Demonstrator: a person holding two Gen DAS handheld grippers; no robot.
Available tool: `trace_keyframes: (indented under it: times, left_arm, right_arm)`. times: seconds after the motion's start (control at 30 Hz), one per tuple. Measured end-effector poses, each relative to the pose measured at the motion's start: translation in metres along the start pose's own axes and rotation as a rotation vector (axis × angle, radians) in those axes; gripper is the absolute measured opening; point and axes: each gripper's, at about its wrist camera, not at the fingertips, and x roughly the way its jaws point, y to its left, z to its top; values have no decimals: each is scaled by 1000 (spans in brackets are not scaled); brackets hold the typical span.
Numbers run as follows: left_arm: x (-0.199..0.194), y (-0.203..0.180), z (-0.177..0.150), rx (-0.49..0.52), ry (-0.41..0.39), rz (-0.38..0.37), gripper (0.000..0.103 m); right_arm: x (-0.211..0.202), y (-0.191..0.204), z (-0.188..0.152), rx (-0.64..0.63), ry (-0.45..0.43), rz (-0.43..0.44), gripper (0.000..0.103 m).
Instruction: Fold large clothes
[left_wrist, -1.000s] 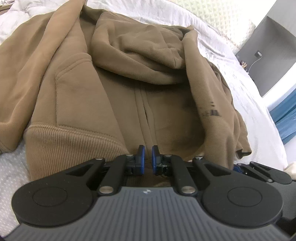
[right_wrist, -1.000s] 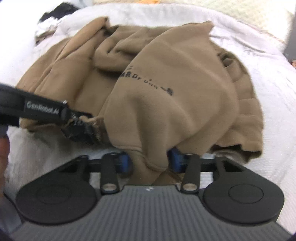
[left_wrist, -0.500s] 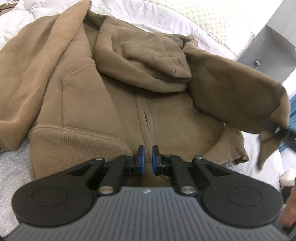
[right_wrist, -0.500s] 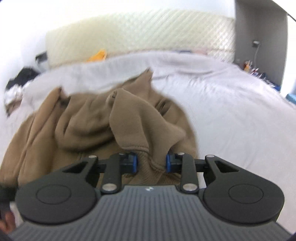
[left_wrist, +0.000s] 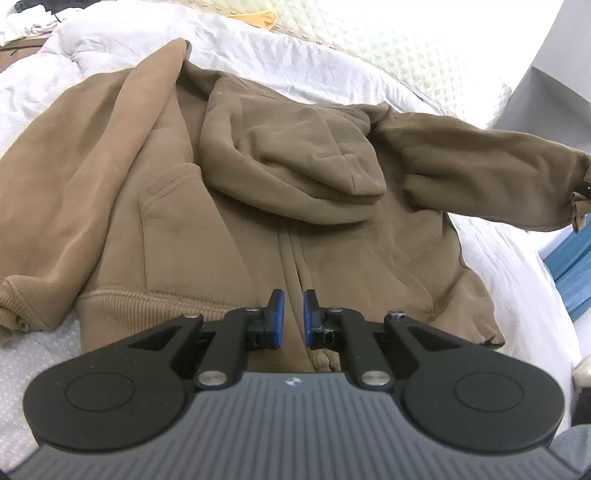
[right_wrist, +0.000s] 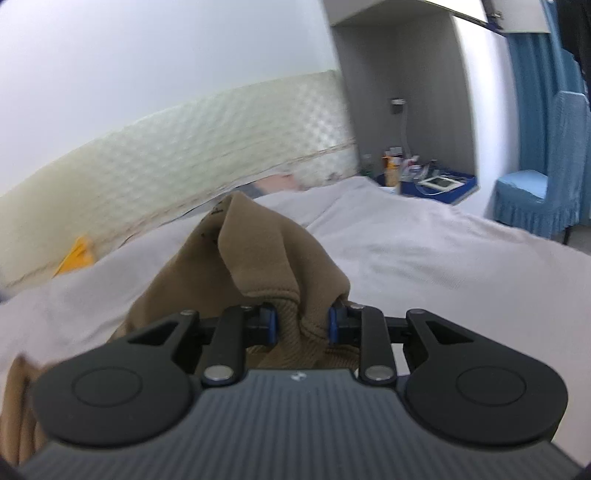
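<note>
Brown fleece covers most of the left wrist view: a hoodie (left_wrist: 229, 206) lies spread on the white bed (left_wrist: 509, 280), front side up, with its hood (left_wrist: 295, 162) folded down over the chest and its ribbed hem nearest the camera. One sleeve (left_wrist: 74, 177) lies along the left side of the body, its cuff resting on the bedspread near the hem. The other sleeve (left_wrist: 480, 177) is stretched out to the right and lifted clear of the bed, its cuff at the edge of that view.

The left tool (left_wrist: 293, 319) sits low over the middle of the hem, its blue pads nearly together with only a narrow gap; fabric bunches beneath them at the zip line, so it looks clamped on the hem there.

In the right wrist view, the right tool (right_wrist: 302, 325) has the ribbed cuff (right_wrist: 306, 317) of the raised sleeve pinched between its pads, which are set a little apart around the thick cloth. The sleeve rises in a peak ahead of it. Beyond are a padded headboard (right_wrist: 184, 147), a cluttered bedside shelf (right_wrist: 432, 181) and a blue chair (right_wrist: 535, 184).
</note>
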Motion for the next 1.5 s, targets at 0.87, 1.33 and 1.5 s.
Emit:
trace_keyframes:
  times: [0.87,1.33,1.5]
  left_arm:
    - [72,-17,44,-14,22,41,12]
    - [53,-30,37,78,15,26,37]
    - [26,-24,29,91,-29,38,50]
  right_arm:
    - [299,-194,-31,208,240,-235,38]
    - [201,-112,-7,46,164,-233,83]
    - [121,-49,-14,26,106,-123,83]
